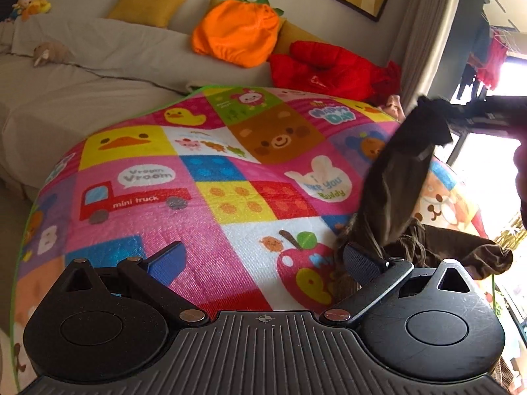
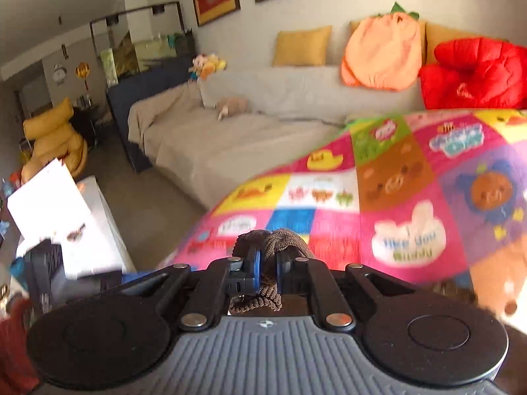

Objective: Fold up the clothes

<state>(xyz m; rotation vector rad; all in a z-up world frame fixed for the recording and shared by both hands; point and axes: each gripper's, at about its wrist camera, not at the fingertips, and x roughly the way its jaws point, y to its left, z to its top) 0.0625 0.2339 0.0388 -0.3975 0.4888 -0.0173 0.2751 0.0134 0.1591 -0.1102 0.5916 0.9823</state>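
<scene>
The brown garment (image 1: 398, 181) hangs by one end from the right gripper (image 2: 266, 263), whose blue pads pinch a bunch of its ribbed knit; its lower part lies crumpled at the right edge of the play mat (image 1: 204, 171). The left gripper (image 1: 263, 256) hovers over the near edge of the mat, fingers spread wide and holding nothing. Squares on the mat read "mini truck", "Vroom Vroom" and "I like you Buddy". Beyond it, an orange pumpkin cushion (image 1: 235, 31) sits on the grey sofa (image 1: 98, 65).
</scene>
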